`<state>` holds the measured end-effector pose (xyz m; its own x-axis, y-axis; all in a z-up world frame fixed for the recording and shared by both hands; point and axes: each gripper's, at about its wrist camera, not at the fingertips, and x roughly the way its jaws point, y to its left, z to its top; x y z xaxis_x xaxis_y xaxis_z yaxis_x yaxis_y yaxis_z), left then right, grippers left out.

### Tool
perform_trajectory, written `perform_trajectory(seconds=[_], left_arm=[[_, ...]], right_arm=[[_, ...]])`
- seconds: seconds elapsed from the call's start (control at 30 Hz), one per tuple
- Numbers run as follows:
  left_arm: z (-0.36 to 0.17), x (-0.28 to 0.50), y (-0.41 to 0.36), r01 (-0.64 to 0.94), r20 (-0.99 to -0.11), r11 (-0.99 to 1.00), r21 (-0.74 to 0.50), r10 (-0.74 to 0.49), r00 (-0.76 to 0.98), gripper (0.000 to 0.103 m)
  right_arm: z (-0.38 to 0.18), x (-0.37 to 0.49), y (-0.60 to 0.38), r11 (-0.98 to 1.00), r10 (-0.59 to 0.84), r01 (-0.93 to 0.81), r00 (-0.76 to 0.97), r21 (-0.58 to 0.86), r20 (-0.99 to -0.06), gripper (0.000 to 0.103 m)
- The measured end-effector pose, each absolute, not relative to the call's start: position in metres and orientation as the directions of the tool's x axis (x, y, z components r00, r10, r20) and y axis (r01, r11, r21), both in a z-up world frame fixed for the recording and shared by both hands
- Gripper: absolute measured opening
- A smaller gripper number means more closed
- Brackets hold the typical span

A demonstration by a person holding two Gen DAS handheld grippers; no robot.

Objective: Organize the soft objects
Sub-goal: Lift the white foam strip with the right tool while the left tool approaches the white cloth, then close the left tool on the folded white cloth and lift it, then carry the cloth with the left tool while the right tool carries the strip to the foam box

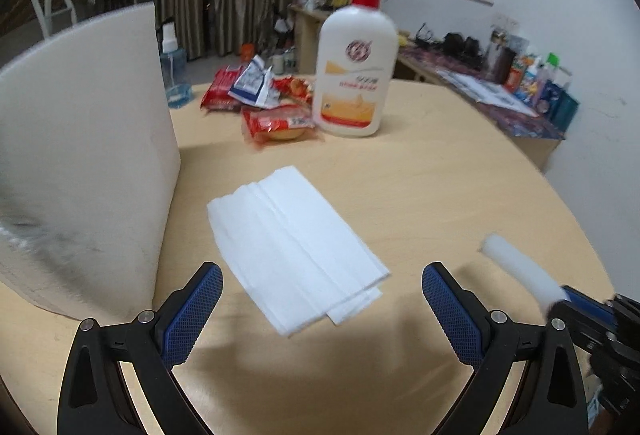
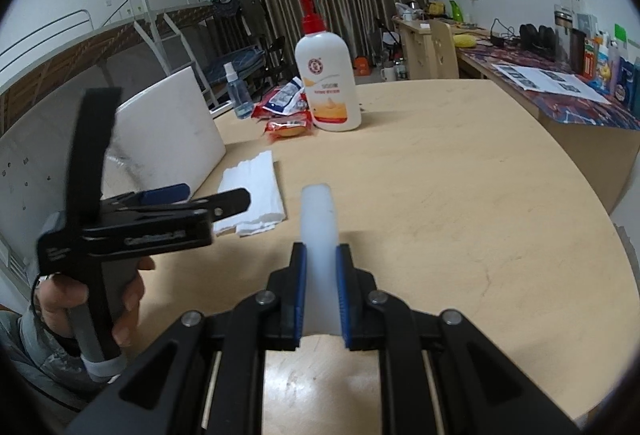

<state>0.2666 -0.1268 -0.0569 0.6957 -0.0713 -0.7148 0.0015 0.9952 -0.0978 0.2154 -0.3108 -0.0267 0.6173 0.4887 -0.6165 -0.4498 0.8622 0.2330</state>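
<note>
White foam strip (image 2: 318,231) pinched in right gripper (image 2: 321,287); folded tissue (image 1: 294,247) ahead of spread left gripper (image 1: 322,291).

A round, pale wooden counter (image 2: 460,171) carries everything. Near its middle lies a folded white paper tissue (image 1: 296,247). Towards the far edge stands a white plastic pump bottle with a red pump head (image 1: 354,75), with red plastic snack packets (image 1: 276,121) just beside it. A clear blue spray bottle (image 1: 174,75) stands further along that edge. A white foam board (image 1: 84,155) stands upright along the left edge.
</note>
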Motion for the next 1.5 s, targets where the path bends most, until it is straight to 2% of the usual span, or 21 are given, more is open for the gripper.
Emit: perform_trajectory(seconds=[0.2,0.63,0.73,0.83,0.9,1.0,1.13,1.5], left_arm=[[-0.072,0.288,-0.122,-0.05,-0.772,0.994,-0.099,-0.045,0.634,0.099],[-0.083,0.3,-0.117,-0.074,-0.804,0.996,-0.055,0.0,0.595,0.086],[-0.084,0.301,-0.121,-0.073,-0.801,0.997,-0.007,0.038,0.597,0.077],[-0.082,0.3,-0.124,-0.057,-0.798,0.998,-0.004,0.031,0.602,0.062],[-0.081,0.3,-0.127,-0.038,-0.798,0.999,-0.004,0.02,0.603,0.037],[-0.079,0.296,-0.132,-0.008,-0.794,1.0,-0.005,0.001,0.608,0.014],[-0.078,0.293,-0.137,0.031,-0.783,0.999,0.006,-0.015,0.622,0.007],[-0.044,0.261,-0.14,0.081,-0.698,0.997,0.007,-0.054,0.715,0.007]], right_arm=[[-0.03,0.227,-0.311,0.856,0.499,-0.451,0.601,0.251,-0.624,0.017],[-0.031,0.231,-0.317,0.841,0.526,-0.467,0.588,0.273,-0.615,0.017],[-0.033,0.232,-0.32,0.839,0.532,-0.462,0.584,0.288,-0.613,0.017],[-0.033,0.233,-0.323,0.839,0.533,-0.457,0.586,0.295,-0.61,0.017],[-0.033,0.233,-0.324,0.841,0.532,-0.453,0.589,0.296,-0.608,0.017],[-0.032,0.231,-0.326,0.843,0.529,-0.447,0.595,0.298,-0.605,0.017],[-0.032,0.228,-0.327,0.844,0.529,-0.441,0.601,0.304,-0.598,0.017],[-0.019,0.213,-0.326,0.847,0.529,-0.437,0.633,0.304,-0.565,0.017]])
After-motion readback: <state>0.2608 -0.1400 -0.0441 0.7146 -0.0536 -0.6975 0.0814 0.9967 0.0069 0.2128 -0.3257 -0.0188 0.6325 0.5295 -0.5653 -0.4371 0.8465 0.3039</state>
